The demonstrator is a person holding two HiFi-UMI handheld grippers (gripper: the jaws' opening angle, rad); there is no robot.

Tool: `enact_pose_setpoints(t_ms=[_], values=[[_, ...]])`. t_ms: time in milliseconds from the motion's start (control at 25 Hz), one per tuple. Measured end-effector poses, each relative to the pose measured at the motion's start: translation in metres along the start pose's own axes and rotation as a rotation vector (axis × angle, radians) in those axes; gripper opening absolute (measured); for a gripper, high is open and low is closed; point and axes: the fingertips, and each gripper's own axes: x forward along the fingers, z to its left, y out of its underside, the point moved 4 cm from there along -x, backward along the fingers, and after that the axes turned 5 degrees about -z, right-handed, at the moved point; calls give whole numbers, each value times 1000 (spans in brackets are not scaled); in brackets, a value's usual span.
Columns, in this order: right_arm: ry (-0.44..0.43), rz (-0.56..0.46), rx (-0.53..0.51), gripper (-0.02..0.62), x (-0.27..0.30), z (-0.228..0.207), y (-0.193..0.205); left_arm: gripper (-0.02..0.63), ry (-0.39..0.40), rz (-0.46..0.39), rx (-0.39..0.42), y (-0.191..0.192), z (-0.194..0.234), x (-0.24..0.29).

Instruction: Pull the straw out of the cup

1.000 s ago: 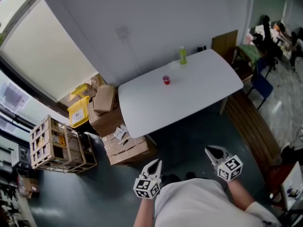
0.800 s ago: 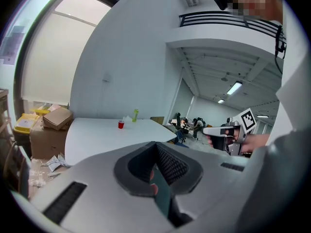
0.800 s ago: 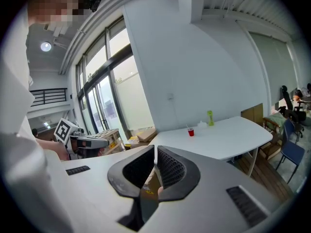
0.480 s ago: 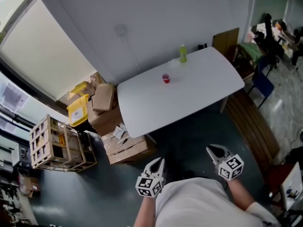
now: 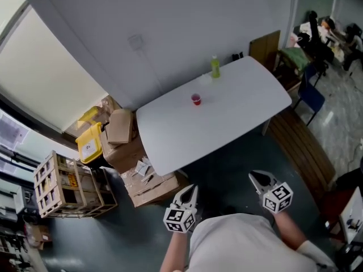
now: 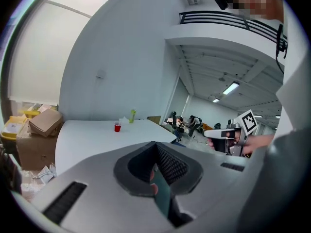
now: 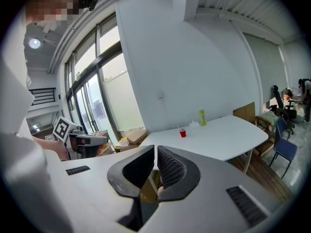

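Both tools are held close to the person's body over the dark floor [image 5: 232, 163], short of the table's near edge. The left gripper [image 5: 191, 189] has its jaws pressed together on nothing. The right gripper [image 5: 254, 177] is likewise clenched and empty. A strip of floor lies open between them and the white table [image 5: 238, 118]. The red cup [image 5: 196, 99] stands well apart from both tools, toward the table's far edge and left of its middle. The straw [image 7: 179, 127] stands in the cup, leaning left in the right gripper view. Tabletop lies open on every side of the cup. A green bottle [image 5: 215, 67] stands at the far edge by the wall. Boxes [image 5: 122, 126] crowd the floor off the table's left end, and a blue chair [image 5: 309, 95] stands off its right end.
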Motion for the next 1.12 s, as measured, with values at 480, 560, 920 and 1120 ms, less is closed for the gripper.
enact_pose_setpoints(t_ms=[480, 560, 920, 1120], values=[[82, 23, 7, 43, 77, -3, -17, 2, 79, 45, 13, -32, 74, 51], [98, 21, 4, 43, 91, -5, -19, 2, 94, 54, 28, -38, 88, 59], [142, 14, 7, 43, 147, -4, -23, 2, 151, 84, 84, -52, 139, 86], [170, 4, 18, 43, 160, -3, -35, 2, 183, 90, 92, -60, 149, 101]])
